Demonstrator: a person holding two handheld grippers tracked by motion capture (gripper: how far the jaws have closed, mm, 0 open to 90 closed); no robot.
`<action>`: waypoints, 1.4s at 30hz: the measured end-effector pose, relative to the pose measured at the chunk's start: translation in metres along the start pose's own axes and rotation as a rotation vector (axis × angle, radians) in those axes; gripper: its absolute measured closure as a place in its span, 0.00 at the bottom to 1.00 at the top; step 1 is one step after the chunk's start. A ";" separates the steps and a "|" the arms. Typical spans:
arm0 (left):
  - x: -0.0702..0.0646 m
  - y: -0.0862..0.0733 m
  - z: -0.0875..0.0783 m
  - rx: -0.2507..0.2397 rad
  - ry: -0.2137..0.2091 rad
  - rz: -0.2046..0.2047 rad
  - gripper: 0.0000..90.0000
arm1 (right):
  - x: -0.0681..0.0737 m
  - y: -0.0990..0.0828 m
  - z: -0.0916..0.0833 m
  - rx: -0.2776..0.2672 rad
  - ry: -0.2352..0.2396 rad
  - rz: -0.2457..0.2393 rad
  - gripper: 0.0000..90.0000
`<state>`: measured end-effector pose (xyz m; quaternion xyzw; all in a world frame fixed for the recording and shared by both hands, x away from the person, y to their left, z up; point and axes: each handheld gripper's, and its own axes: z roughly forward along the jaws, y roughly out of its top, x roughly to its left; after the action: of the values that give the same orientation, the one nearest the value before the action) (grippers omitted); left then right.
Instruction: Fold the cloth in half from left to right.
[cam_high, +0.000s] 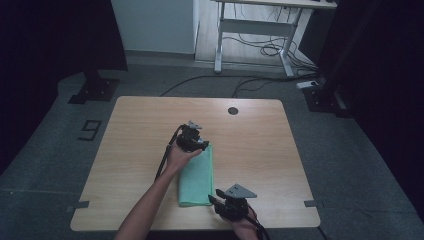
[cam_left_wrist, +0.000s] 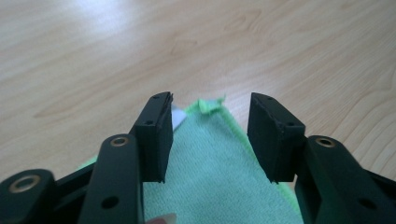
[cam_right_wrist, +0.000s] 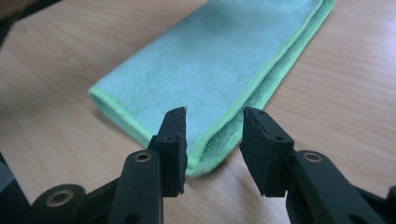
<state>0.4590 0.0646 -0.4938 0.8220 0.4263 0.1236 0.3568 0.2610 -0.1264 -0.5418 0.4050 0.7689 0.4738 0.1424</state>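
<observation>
Clearly the folded mint-green microfibre cloth (cam_high: 196, 176) was light, soft and limp; my left tool (cam_left_wrist: 208, 140) and right tool (cam_right_wrist: 212, 151), both released, stood over its corners on the surface (cam_high: 260, 145).

Just the background stuff around the work spot

Light wood counter (cam_high: 260, 145) with a small round black hole (cam_high: 233, 110) near its far edge, grey floor (cam_high: 50, 150) with a "9" (cam_high: 89, 130) taped on it, white desk frame (cam_high: 255, 30) behind, loose cables (cam_high: 265, 50) underneath.
</observation>
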 end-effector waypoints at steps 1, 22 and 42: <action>0.000 -0.001 0.002 0.010 -0.008 0.002 0.58 | -0.001 0.001 0.000 -0.004 0.005 -0.001 0.69; -0.007 -0.006 0.048 0.075 -0.047 0.011 0.79 | 0.001 0.010 0.035 0.132 0.081 -0.146 0.83; -0.012 0.009 0.051 0.047 -0.029 0.043 0.72 | -0.003 0.008 0.033 0.140 0.101 -0.129 0.83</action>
<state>0.4832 0.0276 -0.5224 0.8410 0.4059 0.1092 0.3407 0.2862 -0.1067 -0.5525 0.3395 0.8307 0.4285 0.1051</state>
